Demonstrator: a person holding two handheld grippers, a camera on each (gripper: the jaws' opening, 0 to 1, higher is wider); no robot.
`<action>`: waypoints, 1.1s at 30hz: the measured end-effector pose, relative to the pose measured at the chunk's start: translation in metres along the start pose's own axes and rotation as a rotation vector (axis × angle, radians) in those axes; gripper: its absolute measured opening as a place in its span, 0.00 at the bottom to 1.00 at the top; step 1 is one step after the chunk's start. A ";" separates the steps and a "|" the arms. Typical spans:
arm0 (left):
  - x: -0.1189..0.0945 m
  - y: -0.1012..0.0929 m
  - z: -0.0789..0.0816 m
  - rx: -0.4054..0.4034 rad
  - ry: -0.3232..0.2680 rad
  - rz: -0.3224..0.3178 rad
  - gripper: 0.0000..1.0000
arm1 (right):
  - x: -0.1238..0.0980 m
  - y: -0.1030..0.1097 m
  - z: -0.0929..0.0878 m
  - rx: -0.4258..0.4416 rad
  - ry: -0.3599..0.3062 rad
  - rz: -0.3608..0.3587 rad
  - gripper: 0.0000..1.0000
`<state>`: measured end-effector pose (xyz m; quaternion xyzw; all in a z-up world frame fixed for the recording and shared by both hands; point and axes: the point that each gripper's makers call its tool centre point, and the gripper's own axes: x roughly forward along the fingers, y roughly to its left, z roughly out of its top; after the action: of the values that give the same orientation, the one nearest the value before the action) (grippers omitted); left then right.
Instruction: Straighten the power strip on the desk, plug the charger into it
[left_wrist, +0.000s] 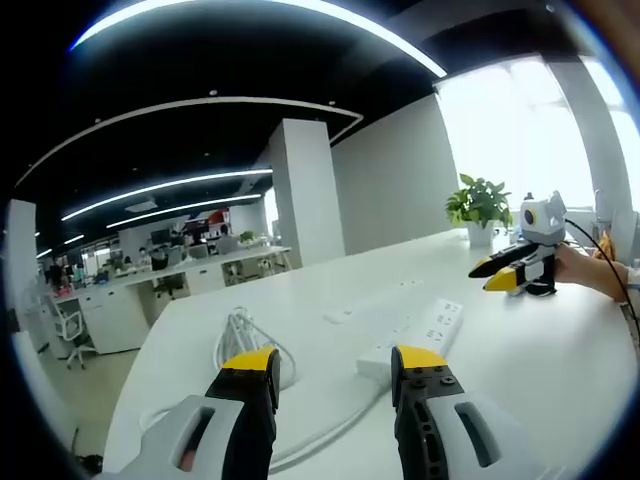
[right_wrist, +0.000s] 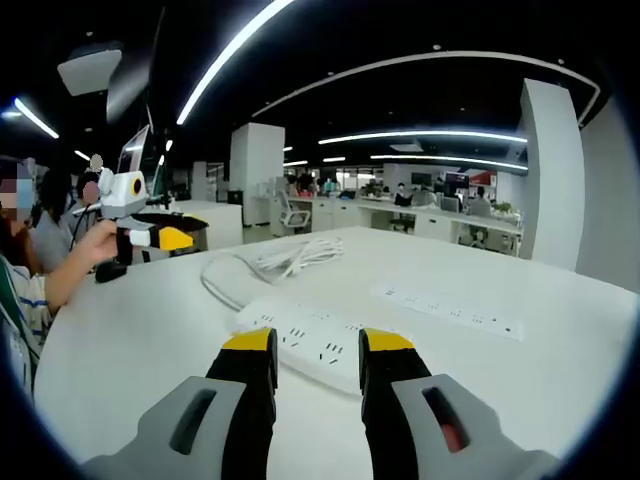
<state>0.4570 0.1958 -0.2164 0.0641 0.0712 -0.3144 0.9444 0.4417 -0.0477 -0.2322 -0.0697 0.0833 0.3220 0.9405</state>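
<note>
Your left gripper and right gripper both have black jaws with yellow tips and grey bodies. The power strip is white, like its coiled cable and the desk. Near the desk's far edge, the plant is green in a white pot.

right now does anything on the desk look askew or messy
The near power strip lies at a slant across the white desk, not square with the second strip set flat in the desk behind it. Its cable sits in a loose bundle beyond it. Nothing looks damaged or spilled.
</note>
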 end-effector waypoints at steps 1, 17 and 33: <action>0.001 0.000 0.000 0.008 0.003 -0.001 0.45 | 0.001 -0.001 0.002 0.004 -0.003 0.003 0.32; 0.024 0.002 -0.018 0.002 0.031 -0.025 0.45 | 0.020 -0.037 0.012 -0.105 -0.040 -0.081 0.29; 0.047 -0.029 -0.056 -0.023 0.063 -0.143 0.45 | 0.038 -0.046 -0.018 -0.089 0.018 0.039 0.31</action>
<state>0.4714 0.1541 -0.2819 0.0577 0.1088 -0.3780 0.9176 0.4974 -0.0647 -0.2538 -0.1128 0.0789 0.3428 0.9293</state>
